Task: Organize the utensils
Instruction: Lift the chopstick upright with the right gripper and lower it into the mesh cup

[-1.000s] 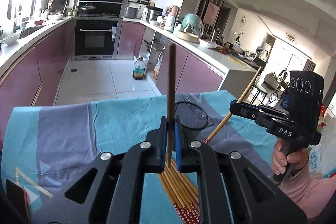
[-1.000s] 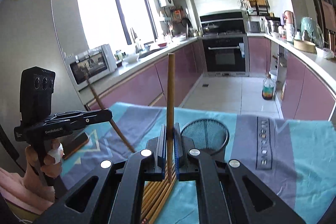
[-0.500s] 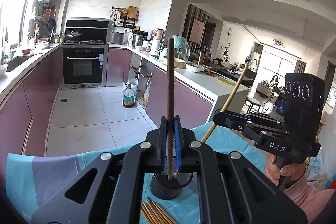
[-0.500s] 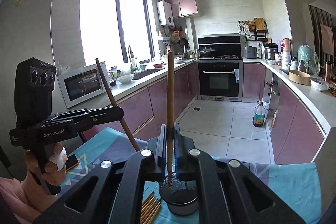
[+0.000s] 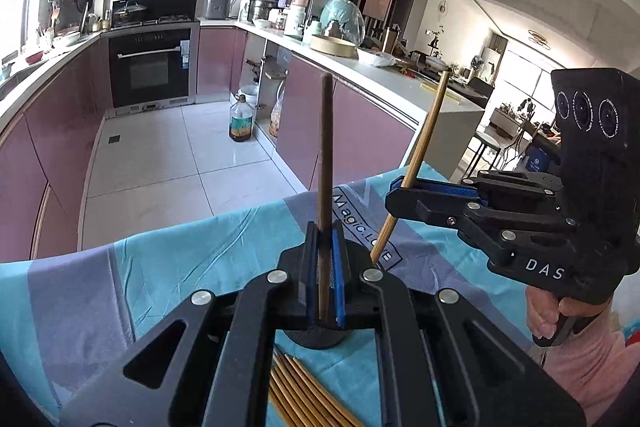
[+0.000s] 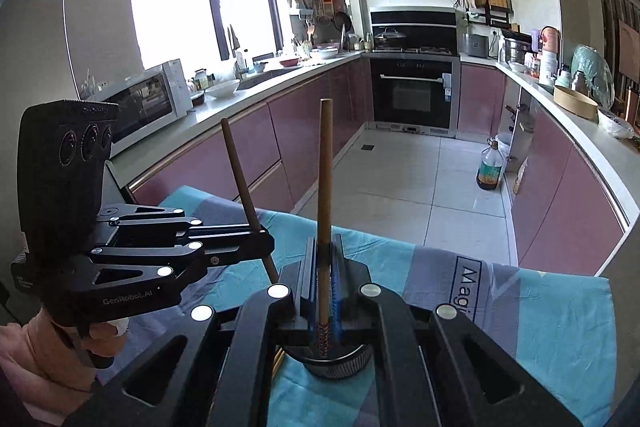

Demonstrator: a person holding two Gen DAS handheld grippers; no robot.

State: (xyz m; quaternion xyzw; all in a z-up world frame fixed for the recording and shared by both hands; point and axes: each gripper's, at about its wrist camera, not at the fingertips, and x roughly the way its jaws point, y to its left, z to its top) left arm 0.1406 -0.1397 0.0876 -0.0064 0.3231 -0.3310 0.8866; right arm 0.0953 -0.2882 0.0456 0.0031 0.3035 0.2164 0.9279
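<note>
Jaws of left gripper (image 5: 325, 267) closed on dark chopstick (image 5: 325, 163), held upright; right gripper (image 6: 323, 283) likewise clamped on light chopstick (image 6: 324, 179). Mesh holder (image 6: 334, 361) seen directly beneath both tips, near tabletop far edge; straight descent judged needed.

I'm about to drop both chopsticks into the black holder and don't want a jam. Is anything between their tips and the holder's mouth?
Nothing visible. The left chopstick and right chopstick both hang upright over the holder, tips at its open mouth.

loose chopsticks (image 5: 308, 397) lie on the cloth (image 5: 168, 267) before the holder (image 6: 334, 361) (mesh).
</note>
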